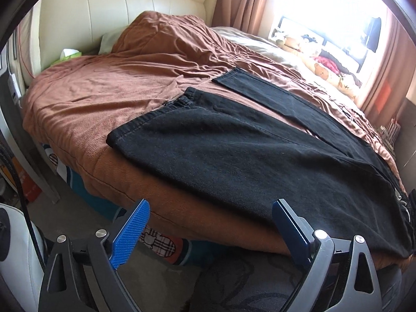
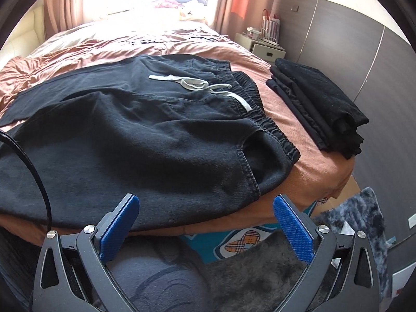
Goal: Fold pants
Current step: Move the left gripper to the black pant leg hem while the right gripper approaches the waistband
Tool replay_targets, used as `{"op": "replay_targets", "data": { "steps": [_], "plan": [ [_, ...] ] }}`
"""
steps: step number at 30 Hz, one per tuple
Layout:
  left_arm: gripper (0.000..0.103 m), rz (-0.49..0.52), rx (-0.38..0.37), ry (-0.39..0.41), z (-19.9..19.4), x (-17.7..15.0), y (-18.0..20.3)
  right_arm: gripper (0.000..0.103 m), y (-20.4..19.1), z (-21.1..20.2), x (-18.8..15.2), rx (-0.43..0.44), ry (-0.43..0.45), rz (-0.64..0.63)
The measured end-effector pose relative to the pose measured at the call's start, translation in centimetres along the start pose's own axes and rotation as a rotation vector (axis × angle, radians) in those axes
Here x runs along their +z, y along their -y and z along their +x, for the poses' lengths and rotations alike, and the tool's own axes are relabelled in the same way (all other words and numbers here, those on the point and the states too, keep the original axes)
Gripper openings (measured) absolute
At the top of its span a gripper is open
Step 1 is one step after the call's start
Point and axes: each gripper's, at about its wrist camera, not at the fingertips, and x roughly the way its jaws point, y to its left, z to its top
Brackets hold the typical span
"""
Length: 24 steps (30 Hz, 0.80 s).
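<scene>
A pair of black cotton pants point(image 1: 234, 156) lies spread flat on the bed's rust-brown blanket point(image 1: 104, 91), close along the near edge of the mattress. Its long axis runs sideways across both views: in the left wrist view the 2 legs stretch away toward 10 and 12 o'clock, with the nearer leg's hem point(image 1: 135, 130) ending at about 10 o'clock from the left gripper point(image 1: 209, 213). In the right wrist view the elastic waistband point(image 2: 267, 119) with its pale grey drawstring point(image 2: 197, 83) sits at about 1 o'clock from the right gripper point(image 2: 205, 208). Both grippers hover just off the bed's near edge with their blue-padded jaws set wide apart and nothing between them; neither touches the cloth. So the left hand is the nearer one to the leg end and the right hand to the waist end, which suits a 2-handed fold along the garment's length, I would judge. A stack of already folded black clothes point(image 2: 317, 104) rests on the blanket at 2 o'clock beyond the waistband, well apart from the spread pants.
</scene>
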Motion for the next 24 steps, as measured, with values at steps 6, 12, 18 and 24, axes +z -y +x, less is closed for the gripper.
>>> {"op": "replay_targets", "data": {
  "steps": [6, 12, 18, 24],
  "plan": [
    [0.093, -0.037, -0.001, -0.002, 1.3, 0.8, -0.8, 0.103, 0.8, 2.8, 0.4, -0.018, -0.032, 0.014],
    [0.089, -0.082, -0.008, -0.008, 2.3, 1.7, -2.0, 0.103, 2.1, 5.6, 0.5, 0.004, -0.06, 0.047],
    [0.089, -0.139, -0.009, 0.023, 2.1, 2.7, -3.9, 0.103, 3.7, 7.5, 0.1, 0.061, -0.086, 0.098],
    [0.082, -0.236, -0.042, 0.006, 3.2, 2.8, -6.1, 0.095, 5.3, 8.8, 0.1, 0.133, -0.11, 0.168]
  ]
}}
